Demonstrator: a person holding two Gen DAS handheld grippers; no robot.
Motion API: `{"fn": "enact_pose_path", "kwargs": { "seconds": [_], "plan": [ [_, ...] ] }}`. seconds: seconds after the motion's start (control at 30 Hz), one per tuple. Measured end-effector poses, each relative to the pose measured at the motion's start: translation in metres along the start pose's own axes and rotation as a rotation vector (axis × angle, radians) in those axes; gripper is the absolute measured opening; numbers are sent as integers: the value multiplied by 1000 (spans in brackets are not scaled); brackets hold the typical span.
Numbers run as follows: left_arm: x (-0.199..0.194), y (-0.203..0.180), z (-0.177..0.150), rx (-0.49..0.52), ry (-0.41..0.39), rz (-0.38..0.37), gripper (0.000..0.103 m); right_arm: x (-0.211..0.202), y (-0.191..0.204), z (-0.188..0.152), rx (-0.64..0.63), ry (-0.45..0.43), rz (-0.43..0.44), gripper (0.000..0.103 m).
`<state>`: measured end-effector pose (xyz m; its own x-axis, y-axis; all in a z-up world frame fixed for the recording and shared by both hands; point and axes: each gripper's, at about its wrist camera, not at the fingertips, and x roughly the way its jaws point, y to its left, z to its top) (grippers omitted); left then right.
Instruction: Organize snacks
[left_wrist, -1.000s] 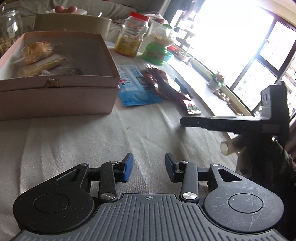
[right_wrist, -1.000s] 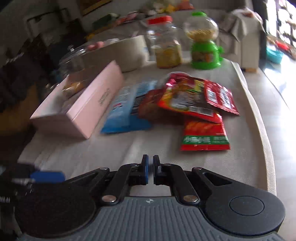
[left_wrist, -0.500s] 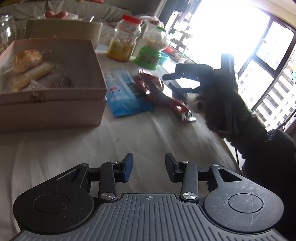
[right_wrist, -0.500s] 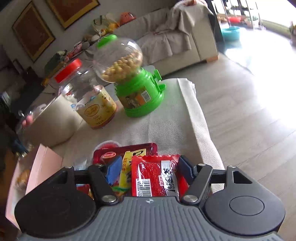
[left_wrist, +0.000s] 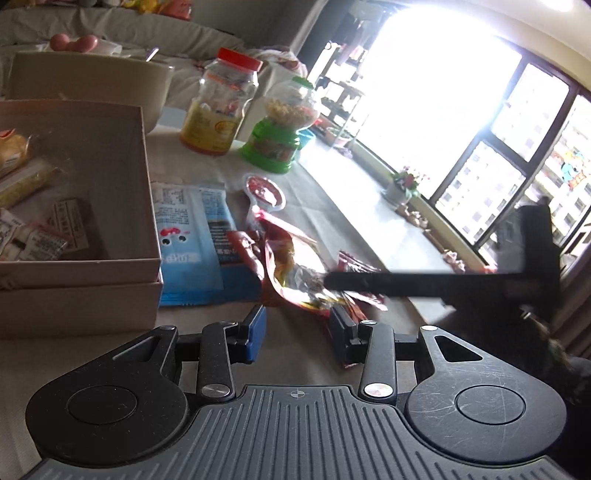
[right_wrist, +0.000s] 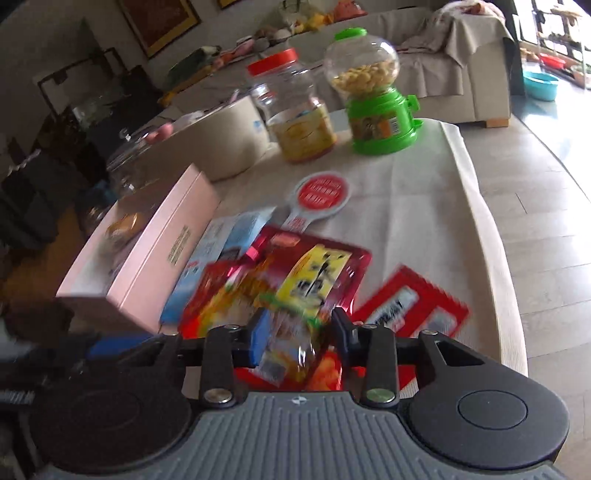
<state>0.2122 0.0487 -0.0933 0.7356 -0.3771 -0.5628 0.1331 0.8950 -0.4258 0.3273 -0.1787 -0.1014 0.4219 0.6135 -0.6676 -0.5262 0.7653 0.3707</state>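
The right tool (right_wrist: 298, 334) has a red and yellow snack packet (right_wrist: 295, 291) between its blue pads, and its jaws are closing on it; the packet's lower end bunches up between the pads, and the pads look pressed against it (the picture is blurred there, so the contact is not sharp). In the left wrist view the same tool reaches in from 3 o'clock as a dark bar, its tip at the crumpled packet above the cloth.

The left tool (left_wrist: 297, 332) stands half open with nothing between its pads; the right pad sits over the edge of a red wrapper lying on the cloth-covered worktop (left_wrist: 314, 192).

The snacks still out lie in a loose heap near the worktop's right edge. A blue packet (left_wrist: 192, 240) lies flat, touching the side of the pink box (left_wrist: 81, 295). In the right wrist view, a flat red packet (right_wrist: 410, 306) lies at 3 o'clock from the held one, and a round red-lidded cup (right_wrist: 321, 194) sits at 12 o'clock from the heap.

The pink box is open, at 9 o'clock from the heap, and holds several wrapped snacks (left_wrist: 22, 173) along its left side.

Farther back, at 12 o'clock, stand a red-capped jar (right_wrist: 299, 110) and, just to its right, a green candy dispenser (right_wrist: 376, 96), with a pale bowl (right_wrist: 218, 144) to the jar's left.
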Motion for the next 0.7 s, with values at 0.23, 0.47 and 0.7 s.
{"fn": "enact_pose_path", "kwargs": {
  "seconds": [0.23, 0.47, 0.7],
  "plan": [
    [23, 1, 4, -55, -7, 37, 42, -26, 12, -25, -1, -3, 58, 20],
    [13, -5, -4, -24, 8, 23, 42, -42, 17, -31, -186, -177, -234, 83],
    [10, -7, -2, -17, 13, 0, 42, -24, -4, -36, -177, -107, -203, 82]
  ]
}}
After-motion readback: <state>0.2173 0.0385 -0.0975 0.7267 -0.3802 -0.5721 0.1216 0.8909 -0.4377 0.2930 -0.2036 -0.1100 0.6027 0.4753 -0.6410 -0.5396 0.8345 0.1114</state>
